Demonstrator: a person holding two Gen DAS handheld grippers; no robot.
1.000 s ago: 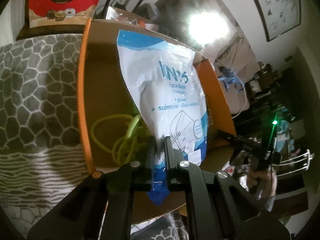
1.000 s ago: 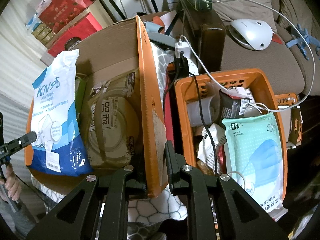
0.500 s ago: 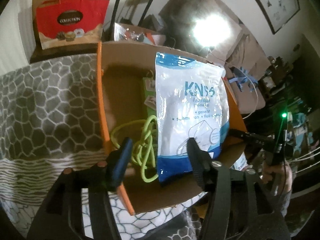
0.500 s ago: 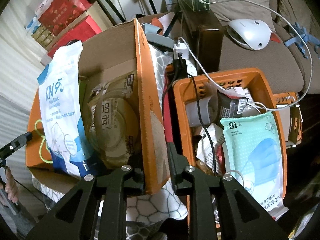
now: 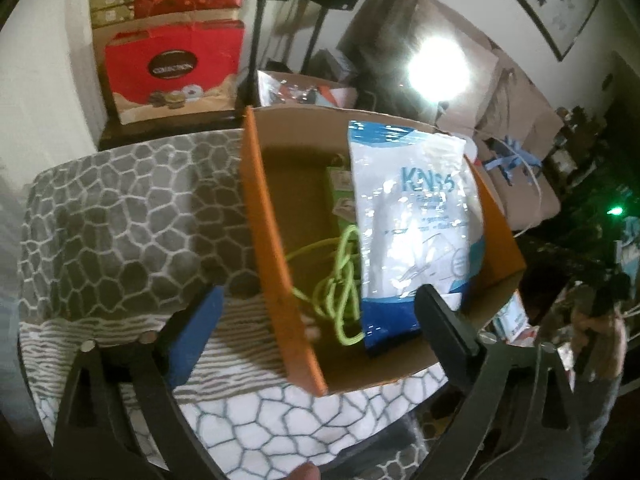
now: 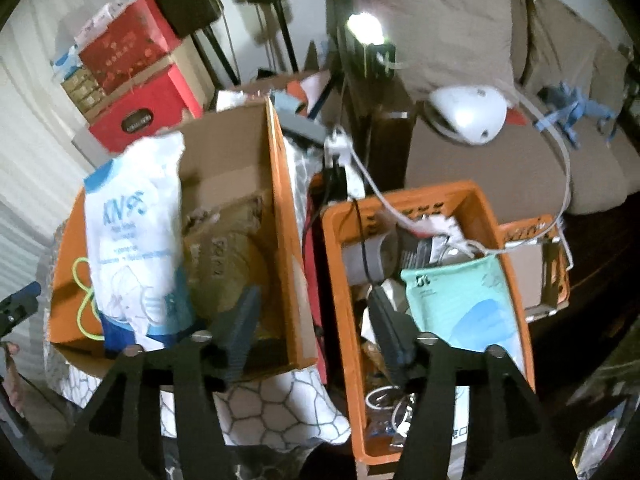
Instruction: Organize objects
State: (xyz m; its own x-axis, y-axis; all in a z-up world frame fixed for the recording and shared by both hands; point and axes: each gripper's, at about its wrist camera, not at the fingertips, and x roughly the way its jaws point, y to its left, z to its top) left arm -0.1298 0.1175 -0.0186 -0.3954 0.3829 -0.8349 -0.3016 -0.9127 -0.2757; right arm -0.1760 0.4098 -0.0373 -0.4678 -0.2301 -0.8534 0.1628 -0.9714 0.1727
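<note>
A white-and-blue KN95 mask pack (image 5: 412,224) stands upright inside the orange cardboard box (image 5: 264,248), leaning on its right side; it also shows in the right wrist view (image 6: 136,248). A yellow-green cord (image 5: 336,292) lies on the box floor beside it. My left gripper (image 5: 320,320) is open and empty, just in front of the box. My right gripper (image 6: 312,320) is open, its jaws standing either side of the box's right wall (image 6: 288,264). A brown packet (image 6: 228,256) sits in the box behind the mask pack.
An orange plastic basket (image 6: 508,240) to the right holds a mint-green mask pack (image 6: 460,304), cables and clutter. A patterned grey blanket (image 5: 132,232) lies under the box. Red gift boxes (image 5: 172,68) stand behind. A sofa with a white device (image 6: 468,112) is at the back right.
My left gripper let go of the mask pack, opened wide and pulled back; the pack now stands in the box. My right gripper opened off the box's right wall.
</note>
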